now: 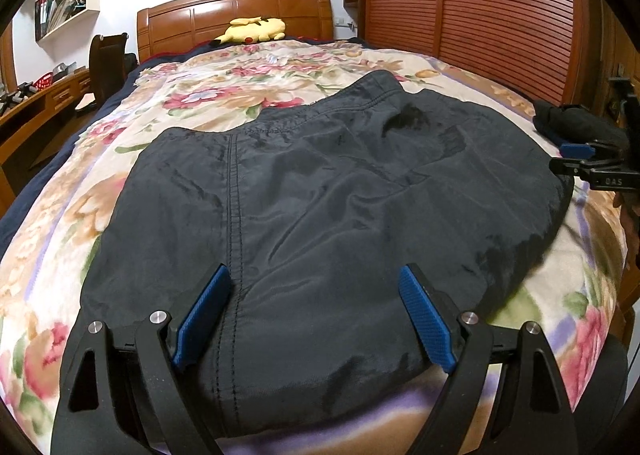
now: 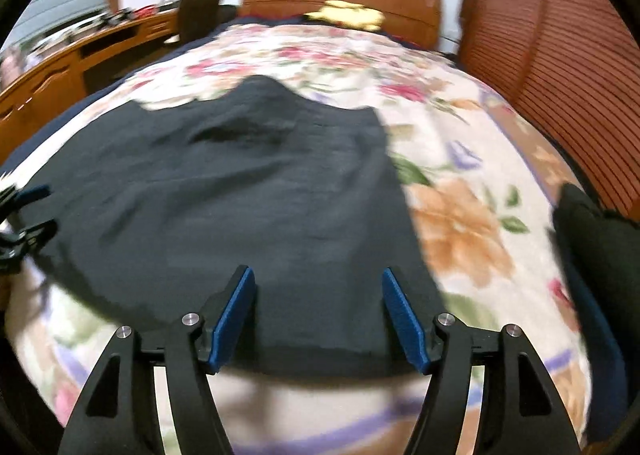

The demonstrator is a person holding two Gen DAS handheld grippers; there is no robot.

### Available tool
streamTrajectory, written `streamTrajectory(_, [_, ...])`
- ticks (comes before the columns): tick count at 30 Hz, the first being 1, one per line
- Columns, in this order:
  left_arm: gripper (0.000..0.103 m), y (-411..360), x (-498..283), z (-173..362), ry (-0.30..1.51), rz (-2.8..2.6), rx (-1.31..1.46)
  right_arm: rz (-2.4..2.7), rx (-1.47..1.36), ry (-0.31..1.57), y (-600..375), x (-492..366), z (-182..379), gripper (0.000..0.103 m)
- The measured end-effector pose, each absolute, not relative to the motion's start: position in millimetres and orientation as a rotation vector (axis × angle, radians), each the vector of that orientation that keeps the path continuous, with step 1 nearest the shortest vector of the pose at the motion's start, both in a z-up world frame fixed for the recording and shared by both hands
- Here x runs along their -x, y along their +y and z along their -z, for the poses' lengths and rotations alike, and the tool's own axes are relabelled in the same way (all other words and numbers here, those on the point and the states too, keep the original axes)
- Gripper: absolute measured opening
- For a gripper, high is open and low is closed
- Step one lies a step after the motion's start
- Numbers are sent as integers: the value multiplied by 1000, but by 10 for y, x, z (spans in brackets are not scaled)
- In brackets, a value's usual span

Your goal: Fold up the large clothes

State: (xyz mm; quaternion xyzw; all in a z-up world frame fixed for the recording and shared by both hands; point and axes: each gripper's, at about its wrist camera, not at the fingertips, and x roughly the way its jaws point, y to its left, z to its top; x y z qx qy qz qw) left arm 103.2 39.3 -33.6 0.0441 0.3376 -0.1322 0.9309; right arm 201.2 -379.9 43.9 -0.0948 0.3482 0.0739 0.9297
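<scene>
On the flowered blanket (image 1: 192,103) of the bed I see the dark garment (image 1: 320,195) spread flat. From my left gripper (image 1: 316,313) its near hem lies at 6 o'clock, passing under and between the blue pads (image 1: 204,319), which stand wide apart and do not press the cloth. My right gripper (image 2: 318,311) is also apart, over the garment's near right corner; this view is blurred. A yellow plush toy (image 1: 256,29) rests at 12 o'clock by the headboard (image 1: 236,11).
</scene>
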Motion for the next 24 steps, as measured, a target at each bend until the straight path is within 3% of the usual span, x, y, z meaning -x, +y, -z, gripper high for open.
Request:
streamTrajectory(7, [87,391,-1033,338,689,270,-89,-114,99,769,-3932,-2250,-257,81])
streamTrajectory(24, [87,401,-1020,332,686,266,-88,-218,-74,859,-4194,-2265,-227,77])
